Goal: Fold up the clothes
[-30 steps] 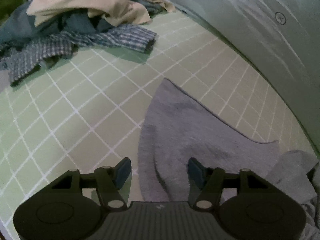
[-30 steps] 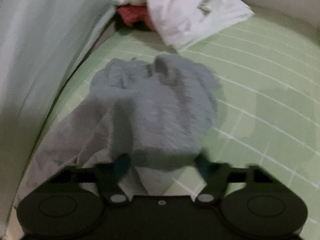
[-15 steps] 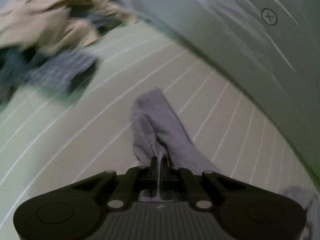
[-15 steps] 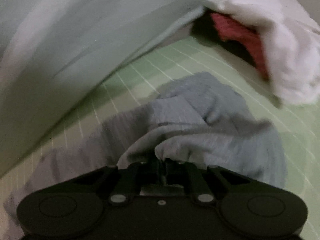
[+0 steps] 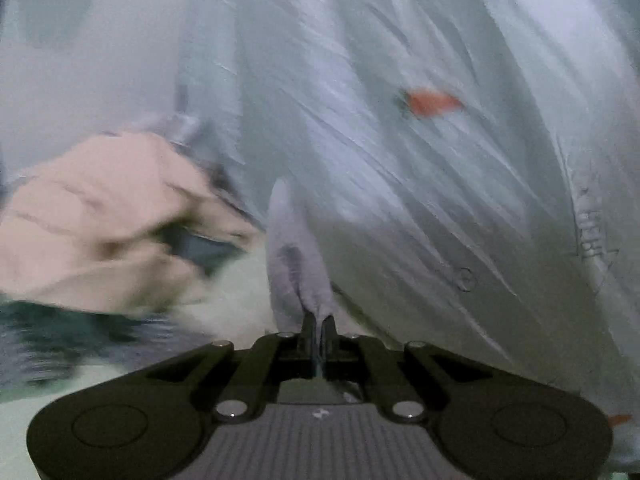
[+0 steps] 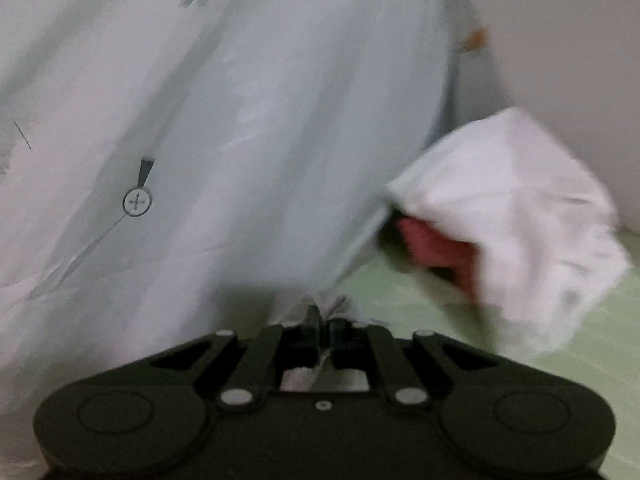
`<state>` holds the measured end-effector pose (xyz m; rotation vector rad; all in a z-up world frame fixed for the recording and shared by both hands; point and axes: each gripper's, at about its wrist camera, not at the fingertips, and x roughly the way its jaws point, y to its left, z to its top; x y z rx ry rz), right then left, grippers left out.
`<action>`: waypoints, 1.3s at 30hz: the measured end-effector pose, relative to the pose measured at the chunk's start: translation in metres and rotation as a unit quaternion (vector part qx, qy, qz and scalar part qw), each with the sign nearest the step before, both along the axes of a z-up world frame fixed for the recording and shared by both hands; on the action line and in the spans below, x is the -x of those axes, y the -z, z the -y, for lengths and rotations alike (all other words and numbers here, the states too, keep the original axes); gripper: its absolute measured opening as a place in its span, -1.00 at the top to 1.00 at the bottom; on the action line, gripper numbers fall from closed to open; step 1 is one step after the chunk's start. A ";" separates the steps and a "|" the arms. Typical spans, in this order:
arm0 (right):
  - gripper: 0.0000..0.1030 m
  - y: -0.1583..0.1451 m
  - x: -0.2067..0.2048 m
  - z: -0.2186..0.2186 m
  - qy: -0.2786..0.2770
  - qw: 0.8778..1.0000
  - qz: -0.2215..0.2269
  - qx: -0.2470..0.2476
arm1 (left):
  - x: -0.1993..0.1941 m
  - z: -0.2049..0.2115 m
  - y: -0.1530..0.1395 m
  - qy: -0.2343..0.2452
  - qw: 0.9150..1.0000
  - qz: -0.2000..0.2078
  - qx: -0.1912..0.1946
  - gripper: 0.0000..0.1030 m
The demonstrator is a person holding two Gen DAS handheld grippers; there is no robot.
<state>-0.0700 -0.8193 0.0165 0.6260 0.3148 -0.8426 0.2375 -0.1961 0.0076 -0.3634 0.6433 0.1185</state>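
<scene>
Since the earlier frames both grippers have closed on the grey garment (image 5: 294,264) and lifted it off the green checked sheet (image 6: 568,380). The left gripper (image 5: 319,326) pinches one bunched edge and the right gripper (image 6: 325,326) another, though blur hides exactly which. It looks light, soft and limp, best held by corners.

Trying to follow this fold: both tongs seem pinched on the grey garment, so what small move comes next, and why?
Probably draw the two apart to stretch it flat. The left tongs and right tongs are each shut on bunched grey garment, which shows only as crumpled folds, near the pale curtain.
</scene>
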 end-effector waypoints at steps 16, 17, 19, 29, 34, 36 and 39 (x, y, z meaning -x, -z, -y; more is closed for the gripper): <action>0.62 0.115 0.148 -0.071 0.002 0.986 -0.125 -0.113 | 0.186 -0.082 0.101 -0.072 0.987 -0.145 0.015 0.82; 0.40 0.114 0.148 -0.072 0.003 0.985 -0.128 -0.112 | 0.191 -0.084 0.101 -0.078 0.986 -0.144 0.017 0.80; 0.20 0.110 0.148 -0.077 0.001 0.986 -0.127 -0.111 | 0.198 -0.091 0.100 -0.081 0.986 -0.141 0.027 0.55; -0.52 0.099 0.114 -0.131 -0.047 0.985 -0.132 -0.100 | 0.197 -0.113 0.113 -0.074 0.981 -0.174 0.034 0.23; -0.54 0.106 0.085 -0.146 -0.046 0.981 -0.166 -0.093 | 0.183 -0.121 0.129 -0.077 0.974 -0.214 0.014 0.18; -0.57 0.109 0.076 -0.146 -0.041 0.980 -0.168 -0.096 | 0.182 -0.125 0.133 -0.083 0.972 -0.218 0.015 0.09; -0.58 0.116 0.057 -0.144 -0.044 0.978 -0.177 -0.103 | 0.180 -0.129 0.137 -0.090 0.971 -0.221 0.019 0.08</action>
